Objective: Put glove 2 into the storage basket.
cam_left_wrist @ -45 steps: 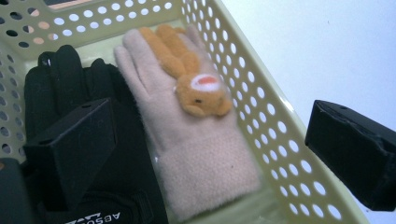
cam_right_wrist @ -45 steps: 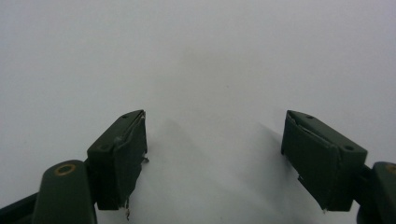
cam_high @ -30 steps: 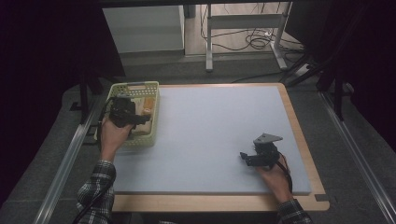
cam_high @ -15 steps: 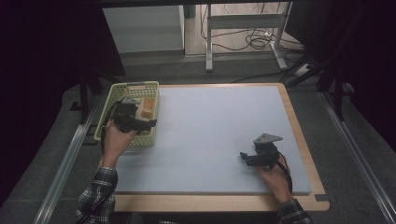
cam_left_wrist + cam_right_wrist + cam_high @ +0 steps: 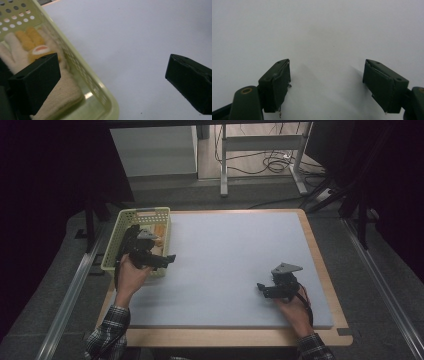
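Note:
A pale yellow-green perforated basket point(image 5: 143, 213) stands at the table's left edge. Inside it lies a cream knitted glove point(image 5: 65, 88) with yellow fingers, also visible as the pale glove point(image 5: 159, 230) from above. My left gripper point(image 5: 167, 259) hovers open over the basket's near right corner. In the left gripper view the left gripper point(image 5: 112, 68) straddles the basket rim point(image 5: 102, 91), one jaw above the glove and the other above the mat, with nothing between them. My right gripper point(image 5: 262, 288) rests low over the mat at the right. The right gripper point(image 5: 327, 75) is open and empty.
A light grey-blue mat point(image 5: 235, 255) covers most of the wooden table point(image 5: 240, 337). Dark floor and metal rails run along both sides. A white cabinet point(image 5: 152, 150) and a desk frame with cables point(image 5: 265, 150) stand beyond the far edge.
My left gripper has moved right and toward the person, from over the basket's middle to its near right corner. The right gripper has stayed in place.

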Demonstrator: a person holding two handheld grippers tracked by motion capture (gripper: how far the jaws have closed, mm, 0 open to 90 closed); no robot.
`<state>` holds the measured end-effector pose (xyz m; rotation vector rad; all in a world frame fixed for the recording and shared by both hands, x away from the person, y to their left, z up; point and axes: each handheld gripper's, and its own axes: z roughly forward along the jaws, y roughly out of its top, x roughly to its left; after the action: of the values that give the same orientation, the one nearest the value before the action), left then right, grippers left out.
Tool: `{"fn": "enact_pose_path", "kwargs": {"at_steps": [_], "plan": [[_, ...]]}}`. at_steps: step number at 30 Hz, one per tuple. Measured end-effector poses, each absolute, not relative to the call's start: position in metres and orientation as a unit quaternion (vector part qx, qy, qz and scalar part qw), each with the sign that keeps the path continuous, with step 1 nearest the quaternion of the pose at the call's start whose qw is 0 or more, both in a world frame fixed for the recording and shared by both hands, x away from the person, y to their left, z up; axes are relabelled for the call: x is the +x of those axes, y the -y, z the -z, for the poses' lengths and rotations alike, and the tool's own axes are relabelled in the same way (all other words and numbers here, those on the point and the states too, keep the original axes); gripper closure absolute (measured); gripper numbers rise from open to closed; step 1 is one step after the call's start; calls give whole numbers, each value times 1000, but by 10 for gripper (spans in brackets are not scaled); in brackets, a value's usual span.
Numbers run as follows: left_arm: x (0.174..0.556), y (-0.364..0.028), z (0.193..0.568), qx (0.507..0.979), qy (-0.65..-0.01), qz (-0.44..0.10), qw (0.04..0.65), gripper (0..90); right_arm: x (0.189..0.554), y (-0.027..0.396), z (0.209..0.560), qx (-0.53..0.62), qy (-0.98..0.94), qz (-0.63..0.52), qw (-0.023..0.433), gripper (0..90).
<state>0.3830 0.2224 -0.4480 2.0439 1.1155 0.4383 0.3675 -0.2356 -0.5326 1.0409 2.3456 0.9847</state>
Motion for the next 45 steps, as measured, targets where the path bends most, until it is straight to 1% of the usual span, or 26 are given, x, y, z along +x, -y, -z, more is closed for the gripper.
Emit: {"fn": "enact_pose_path", "kwargs": {"at_steps": [22, 32, 45], "plan": [[358, -172, 458, 819, -376, -154, 406, 3, 367, 236, 533, 371, -837, -351, 196, 218], [342, -153, 472, 829, -348, -150, 412, 4, 367, 236, 533, 371, -837, -351, 196, 218], [326, -148, 499, 836, -341, -138, 408, 3, 367, 236, 533, 371, -837, -351, 197, 218]]}}
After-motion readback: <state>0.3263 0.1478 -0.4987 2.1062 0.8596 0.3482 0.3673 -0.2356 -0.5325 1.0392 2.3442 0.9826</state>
